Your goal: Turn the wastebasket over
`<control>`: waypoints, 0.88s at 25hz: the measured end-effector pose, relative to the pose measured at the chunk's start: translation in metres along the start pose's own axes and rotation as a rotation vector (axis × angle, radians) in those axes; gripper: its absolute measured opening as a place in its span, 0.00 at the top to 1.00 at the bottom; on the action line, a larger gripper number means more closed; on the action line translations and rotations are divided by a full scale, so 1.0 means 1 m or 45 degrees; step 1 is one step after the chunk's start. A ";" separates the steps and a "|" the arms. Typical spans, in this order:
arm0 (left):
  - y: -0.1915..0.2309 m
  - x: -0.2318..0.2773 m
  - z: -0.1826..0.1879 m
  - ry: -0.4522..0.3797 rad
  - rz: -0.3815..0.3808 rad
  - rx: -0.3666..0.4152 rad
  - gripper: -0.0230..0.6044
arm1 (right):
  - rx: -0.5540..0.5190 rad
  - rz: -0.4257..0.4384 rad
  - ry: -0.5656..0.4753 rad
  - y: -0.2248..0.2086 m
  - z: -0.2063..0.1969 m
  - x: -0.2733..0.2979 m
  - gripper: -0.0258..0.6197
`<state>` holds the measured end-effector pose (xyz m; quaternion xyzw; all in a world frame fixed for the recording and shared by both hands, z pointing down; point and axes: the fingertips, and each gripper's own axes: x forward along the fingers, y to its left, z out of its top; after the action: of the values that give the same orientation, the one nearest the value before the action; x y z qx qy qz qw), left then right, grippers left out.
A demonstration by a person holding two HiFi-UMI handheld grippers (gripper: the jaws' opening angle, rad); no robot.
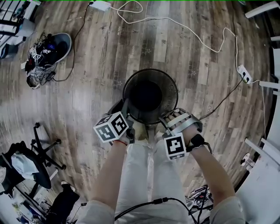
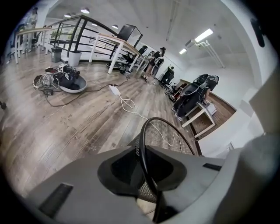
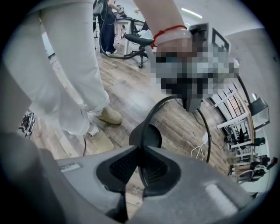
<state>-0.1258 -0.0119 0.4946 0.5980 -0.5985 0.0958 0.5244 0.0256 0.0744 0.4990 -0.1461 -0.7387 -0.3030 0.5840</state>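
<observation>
Clamping the near rim of the wastebasket (image 1: 171,85) (image 2: 168,138) (image 3: 154,109) from either side, the left gripper (image 1: 126,110) (image 2: 146,175) and the right gripper (image 1: 167,121) (image 3: 138,168) each have their jaws closed on the thin black rim wire, with the mesh wall running down between the pads. The basket is mouth-up between them, just ahead of the person's legs (image 1: 146,175), over the wooden floor (image 1: 197,57). Beyond it a white cable (image 1: 175,21) snakes across the floor to a white adapter (image 1: 100,5) at the far edge. A dark tray of tangled gear (image 1: 50,52) lies toward the far left.
</observation>
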 end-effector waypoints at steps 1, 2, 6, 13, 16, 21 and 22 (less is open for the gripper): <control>-0.005 -0.004 0.003 -0.003 -0.003 -0.002 0.87 | -0.004 -0.008 0.003 -0.002 -0.001 -0.007 0.91; -0.009 -0.009 0.006 -0.004 -0.005 0.000 0.87 | -0.008 -0.017 0.007 -0.005 -0.001 -0.014 0.91; -0.031 -0.027 0.018 -0.016 -0.021 0.027 0.87 | -0.023 -0.045 0.022 -0.013 -0.005 -0.045 0.91; -0.074 -0.057 0.043 -0.028 -0.065 0.029 0.87 | 0.029 -0.046 0.034 -0.024 -0.010 -0.098 0.91; -0.092 -0.076 0.054 -0.043 -0.081 0.040 0.87 | 0.075 -0.039 0.020 -0.026 -0.006 -0.120 0.91; -0.116 -0.104 0.075 -0.066 -0.094 0.070 0.87 | 0.108 -0.045 0.024 -0.037 -0.003 -0.155 0.91; -0.121 -0.109 0.078 -0.067 -0.093 0.072 0.87 | 0.111 -0.045 0.025 -0.038 -0.002 -0.162 0.91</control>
<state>-0.0959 -0.0348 0.3178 0.6364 -0.5869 0.0776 0.4944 0.0502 0.0656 0.3343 -0.1048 -0.7480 -0.2822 0.5915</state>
